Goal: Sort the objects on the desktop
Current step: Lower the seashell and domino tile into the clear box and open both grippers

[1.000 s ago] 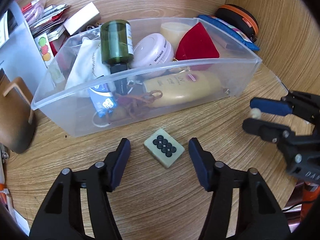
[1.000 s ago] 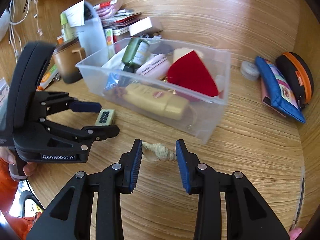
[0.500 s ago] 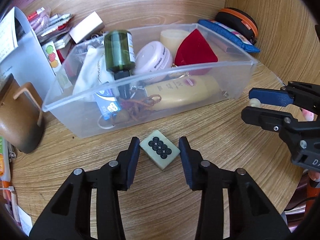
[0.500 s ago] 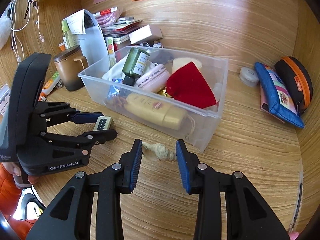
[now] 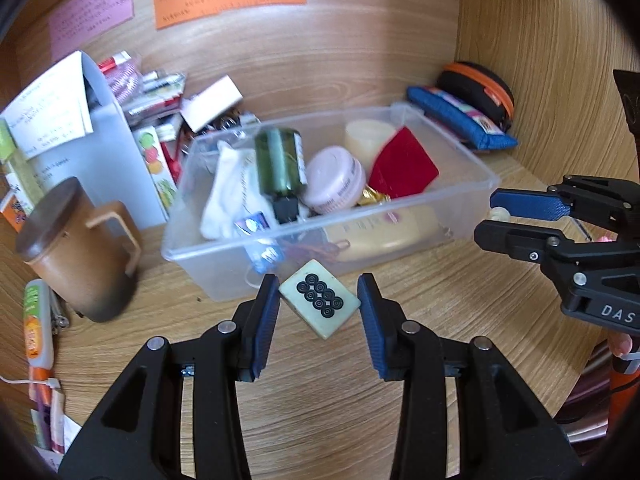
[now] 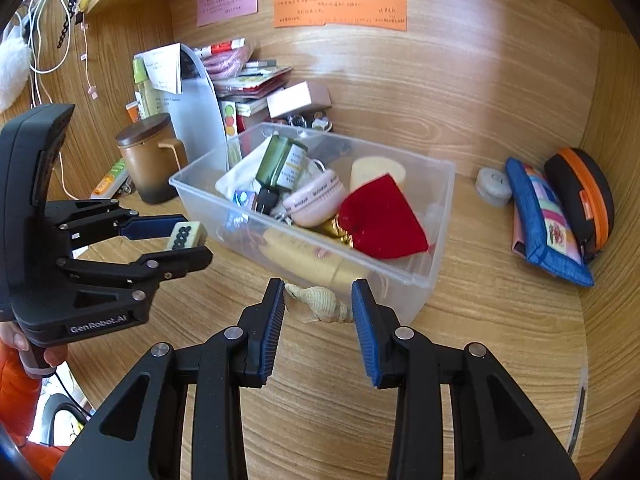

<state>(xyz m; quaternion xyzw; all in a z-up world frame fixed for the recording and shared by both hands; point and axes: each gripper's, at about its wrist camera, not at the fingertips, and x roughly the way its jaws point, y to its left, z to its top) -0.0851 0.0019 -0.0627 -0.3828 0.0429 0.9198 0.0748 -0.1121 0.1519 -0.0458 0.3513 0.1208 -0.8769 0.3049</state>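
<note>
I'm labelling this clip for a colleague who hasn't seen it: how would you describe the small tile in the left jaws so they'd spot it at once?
Find the clear plastic bin in the middle of the wooden desk. Just in front of its near wall, the left gripper holds a mahjong tile between its blue-padded jaws. It is the only pale, flat block with eight dark rings in two rows on its face; the right gripper holds a ribbed seashell.

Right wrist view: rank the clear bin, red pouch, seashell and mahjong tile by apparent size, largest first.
1. Clear bin
2. Red pouch
3. Seashell, enlarged by nearness to the camera
4. Mahjong tile
</note>
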